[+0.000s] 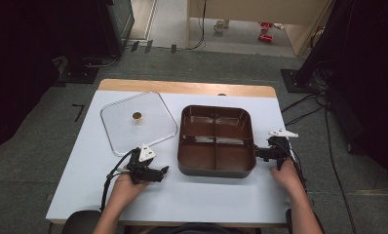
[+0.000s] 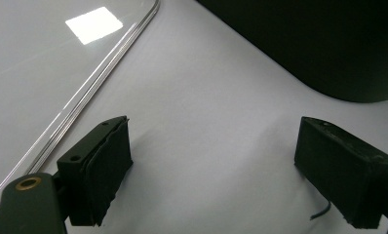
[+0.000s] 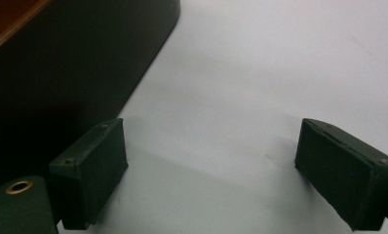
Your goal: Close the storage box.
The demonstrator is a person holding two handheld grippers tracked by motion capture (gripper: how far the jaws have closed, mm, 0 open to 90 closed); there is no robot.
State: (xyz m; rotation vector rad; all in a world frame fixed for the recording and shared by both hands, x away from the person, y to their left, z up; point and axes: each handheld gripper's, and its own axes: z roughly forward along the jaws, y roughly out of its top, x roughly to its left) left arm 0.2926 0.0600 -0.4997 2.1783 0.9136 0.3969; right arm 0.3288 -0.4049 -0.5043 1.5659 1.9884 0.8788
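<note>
A dark brown tray with several compartments sits on the white table, right of centre. To its left lies a clear square lid with a gold knob. My left gripper rests low on the table near the tray's front left corner, jaws wide apart with nothing between them. In the left gripper view the lid's rim runs at the left and the tray wall at the upper right. My right gripper sits against the tray's right side, also open; the tray wall stands just left of its jaws.
The white table top has bare room in front of the tray, with a wooden strip along its far edge. Cables and dark stands lie on the grey floor around the table. A cup sits far back.
</note>
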